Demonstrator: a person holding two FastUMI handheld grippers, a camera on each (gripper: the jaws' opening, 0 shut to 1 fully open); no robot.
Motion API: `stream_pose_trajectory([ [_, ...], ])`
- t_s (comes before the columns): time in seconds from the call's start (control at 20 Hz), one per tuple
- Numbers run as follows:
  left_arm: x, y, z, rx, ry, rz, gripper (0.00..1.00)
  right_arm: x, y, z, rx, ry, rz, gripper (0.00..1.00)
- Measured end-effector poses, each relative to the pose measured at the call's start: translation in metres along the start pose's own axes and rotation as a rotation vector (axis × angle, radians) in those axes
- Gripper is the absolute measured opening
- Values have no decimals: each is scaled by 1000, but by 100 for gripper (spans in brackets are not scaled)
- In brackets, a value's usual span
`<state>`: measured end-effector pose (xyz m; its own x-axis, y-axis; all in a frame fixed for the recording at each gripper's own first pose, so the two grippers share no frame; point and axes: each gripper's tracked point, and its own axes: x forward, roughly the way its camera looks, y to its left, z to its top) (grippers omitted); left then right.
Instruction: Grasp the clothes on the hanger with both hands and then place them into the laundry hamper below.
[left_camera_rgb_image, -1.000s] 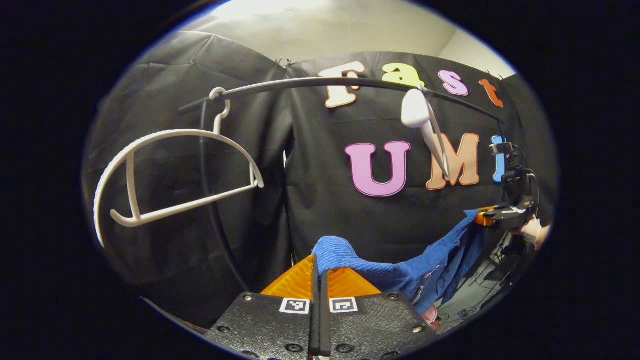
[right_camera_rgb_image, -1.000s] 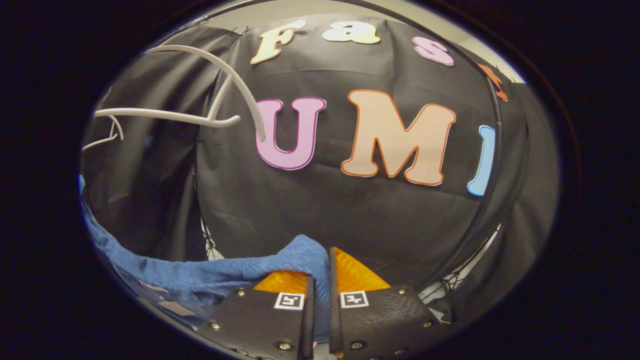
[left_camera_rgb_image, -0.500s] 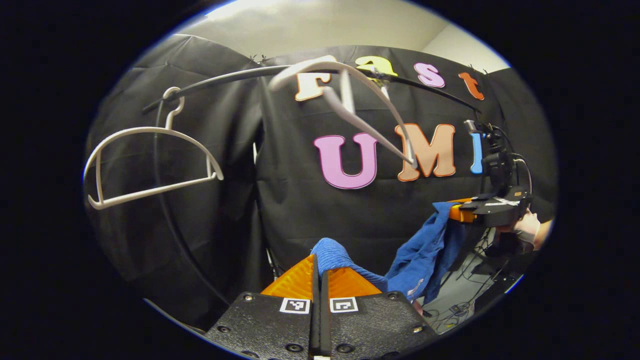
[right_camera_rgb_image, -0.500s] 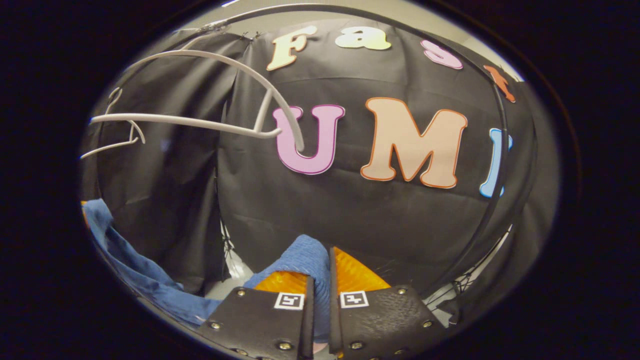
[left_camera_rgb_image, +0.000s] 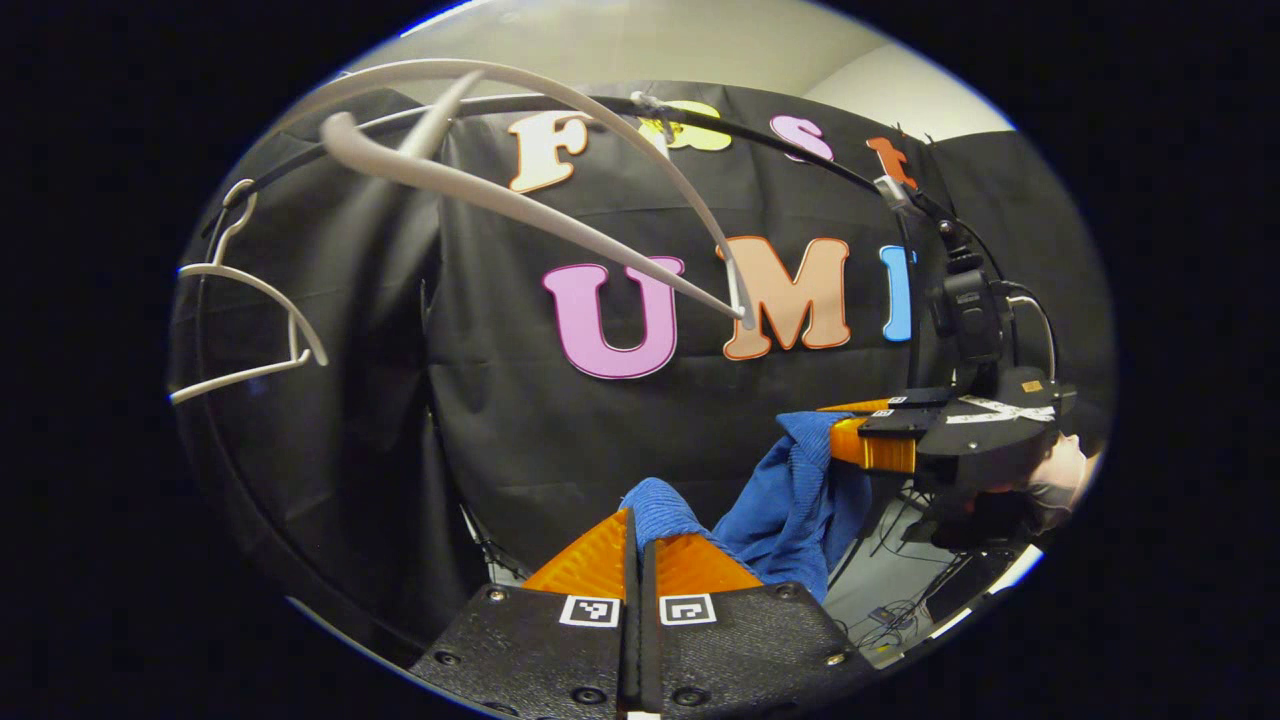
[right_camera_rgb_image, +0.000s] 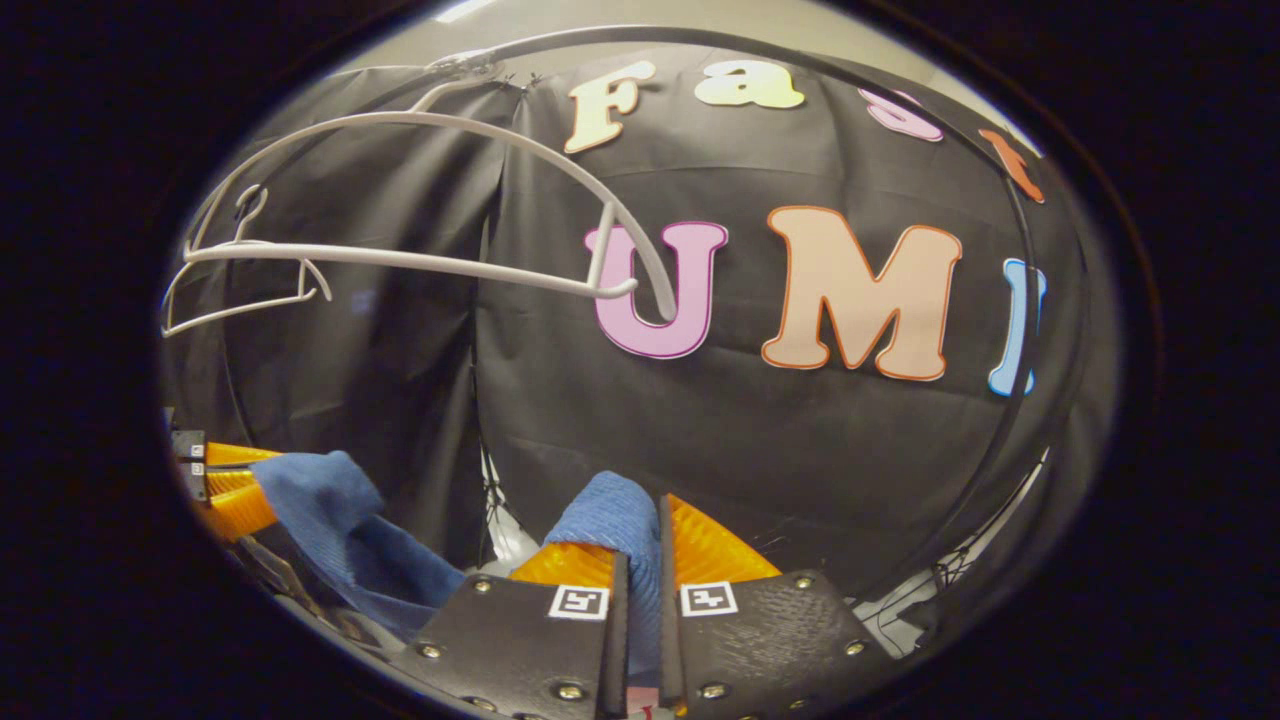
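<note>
A blue knitted garment hangs slack between my two grippers, off the hangers. My left gripper is shut on one bunched end of it; the right gripper, held by a hand, pinches the other end at the right of the left gripper view. In the right gripper view my right gripper is shut on the blue garment, and the left gripper shows at the far left with more cloth. A bare white hanger swings on the black rail above. The hamper is out of sight.
A second bare white hanger hangs at the left end of the rail, also seen as the hanger in the right gripper view. Cables lie on the pale floor below the right hand.
Both grippers have drawn closer together, so the blue garment now sags in a bunch instead of stretching. The near white hanger has swung and the views have panned rightward.
</note>
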<state>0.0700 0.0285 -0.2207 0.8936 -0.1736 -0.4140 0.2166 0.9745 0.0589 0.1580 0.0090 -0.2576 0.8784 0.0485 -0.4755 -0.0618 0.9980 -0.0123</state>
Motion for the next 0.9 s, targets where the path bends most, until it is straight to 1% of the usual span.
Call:
stream_pose_trajectory([
  [0.25,35,-23,-5,-6,16,-73,0,0,12,-7,10,11,43,12],
  [0.45,56,-34,-22,-37,56,-107,1,4,12,-26,10,48,41,12],
  [0.65,67,-40,-44,-42,117,-125,1,11,9,-60,11,112,30,12],
  [0.8,76,-49,-77,-34,180,-139,1,16,5,-96,21,180,20,12],
  [0.9,78,-51,-96,-42,227,-144,0,11,4,-119,32,229,12,12],
])
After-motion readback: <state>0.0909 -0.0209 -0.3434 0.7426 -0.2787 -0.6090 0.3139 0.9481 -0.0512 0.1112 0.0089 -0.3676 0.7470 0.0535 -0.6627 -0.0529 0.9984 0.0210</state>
